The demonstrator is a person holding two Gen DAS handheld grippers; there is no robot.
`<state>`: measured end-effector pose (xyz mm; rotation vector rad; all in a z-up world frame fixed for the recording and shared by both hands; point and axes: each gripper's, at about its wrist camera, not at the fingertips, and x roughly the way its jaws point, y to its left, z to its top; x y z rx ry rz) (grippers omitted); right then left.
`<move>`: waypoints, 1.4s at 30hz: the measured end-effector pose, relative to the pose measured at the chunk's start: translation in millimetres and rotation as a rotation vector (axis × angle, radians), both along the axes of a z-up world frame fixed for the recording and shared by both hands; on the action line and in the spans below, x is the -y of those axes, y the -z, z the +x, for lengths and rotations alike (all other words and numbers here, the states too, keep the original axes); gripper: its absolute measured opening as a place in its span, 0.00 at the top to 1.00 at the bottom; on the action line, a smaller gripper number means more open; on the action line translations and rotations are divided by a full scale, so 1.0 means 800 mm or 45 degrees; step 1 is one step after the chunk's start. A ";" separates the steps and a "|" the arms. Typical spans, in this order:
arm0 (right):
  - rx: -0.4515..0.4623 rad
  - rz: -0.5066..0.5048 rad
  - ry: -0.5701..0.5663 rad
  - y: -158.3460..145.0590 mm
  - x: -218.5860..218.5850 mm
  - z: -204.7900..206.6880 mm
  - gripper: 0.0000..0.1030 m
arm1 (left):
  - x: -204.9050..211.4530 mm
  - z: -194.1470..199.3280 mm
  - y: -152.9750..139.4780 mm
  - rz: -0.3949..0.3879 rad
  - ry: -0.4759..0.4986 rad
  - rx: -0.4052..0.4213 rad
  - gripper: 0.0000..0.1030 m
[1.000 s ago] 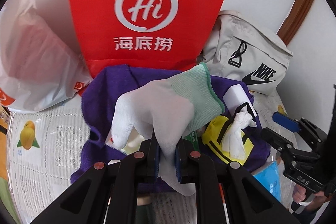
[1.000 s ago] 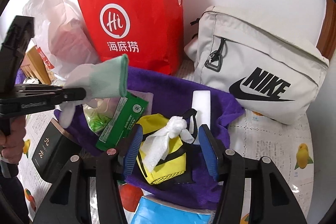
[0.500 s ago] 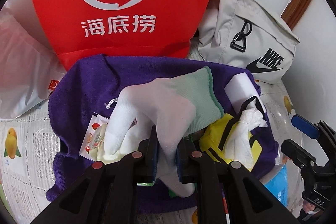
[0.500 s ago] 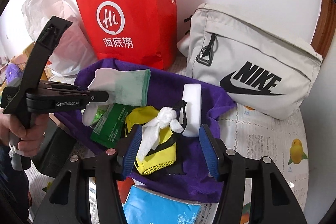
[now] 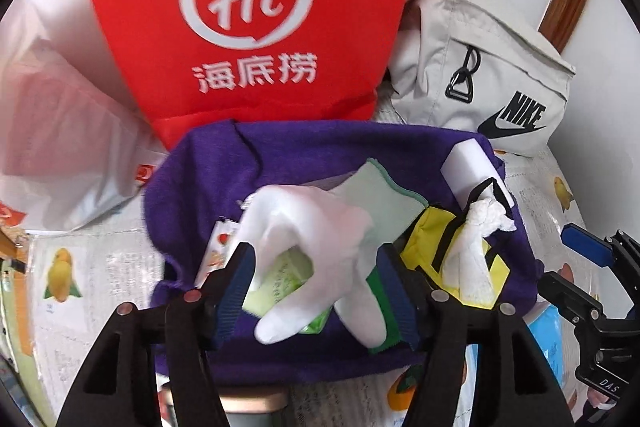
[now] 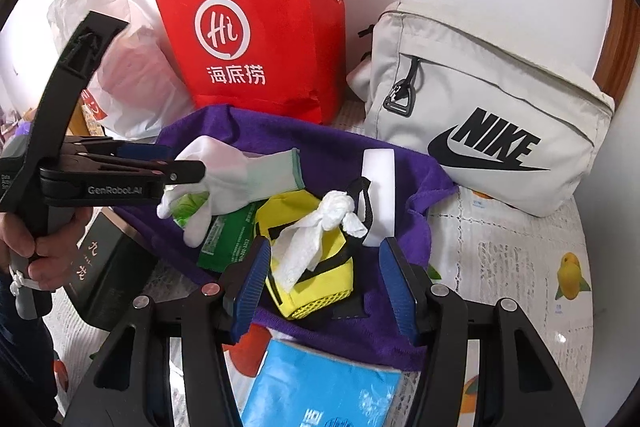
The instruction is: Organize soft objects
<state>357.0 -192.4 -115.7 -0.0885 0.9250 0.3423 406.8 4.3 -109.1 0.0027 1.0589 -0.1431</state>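
A white glove with a pale green cuff lies between the fingers of my left gripper, whose jaws are opening; the pads stand clear of it. It rests on a green packet on the purple towel. In the right wrist view the left gripper hovers over the glove. My right gripper has its jaws opening above a yellow pouch with a knotted white tissue on top, touching neither. A white sponge block lies on the towel behind the pouch.
A red paper bag stands behind the towel, a grey Nike bag to its right, a white plastic bag to its left. A black box and a blue packet lie near the front. A hand holds the left gripper.
The left gripper, shut on the glove before, has opened, and the glove has sunk onto the green packet and towel. The right gripper's jaws have widened a little.
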 end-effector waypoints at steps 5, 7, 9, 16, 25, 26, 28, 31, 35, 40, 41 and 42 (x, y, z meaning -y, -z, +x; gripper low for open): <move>0.049 -0.010 0.046 -0.020 -0.001 -0.023 0.28 | -0.010 -0.037 -0.029 0.025 -0.022 0.066 0.32; 0.053 -0.015 0.057 -0.027 -0.002 -0.032 0.28 | -0.013 -0.054 -0.039 0.047 -0.036 0.090 0.27; 0.065 -0.011 0.066 -0.036 -0.005 -0.046 0.25 | -0.014 -0.073 -0.048 0.061 -0.044 0.110 0.24; 0.130 0.010 0.071 -0.070 -0.017 -0.105 0.13 | -0.021 -0.155 -0.083 0.058 -0.082 0.168 0.11; 0.166 0.055 0.100 -0.101 -0.017 -0.197 0.10 | -0.016 -0.264 -0.116 0.046 -0.125 0.254 0.01; 0.158 0.058 0.108 -0.102 -0.015 -0.207 0.10 | -0.013 -0.278 -0.118 0.060 -0.130 0.264 0.01; 0.153 0.065 0.115 -0.104 -0.011 -0.226 0.10 | -0.008 -0.302 -0.121 0.090 -0.160 0.285 0.01; 0.156 0.061 0.141 -0.108 -0.002 -0.256 0.10 | -0.002 -0.335 -0.123 0.096 -0.178 0.300 0.01; 0.162 0.033 0.167 -0.109 0.007 -0.292 0.10 | 0.005 -0.375 -0.122 0.072 -0.189 0.303 0.01; 0.185 0.026 0.158 -0.109 0.014 -0.334 0.10 | 0.012 -0.415 -0.126 0.052 -0.193 0.330 0.01; 0.186 0.027 0.157 -0.109 0.015 -0.339 0.10 | 0.012 -0.420 -0.126 0.043 -0.193 0.333 0.01; 0.187 0.030 0.158 -0.109 0.017 -0.344 0.10 | 0.013 -0.427 -0.126 0.034 -0.192 0.334 0.01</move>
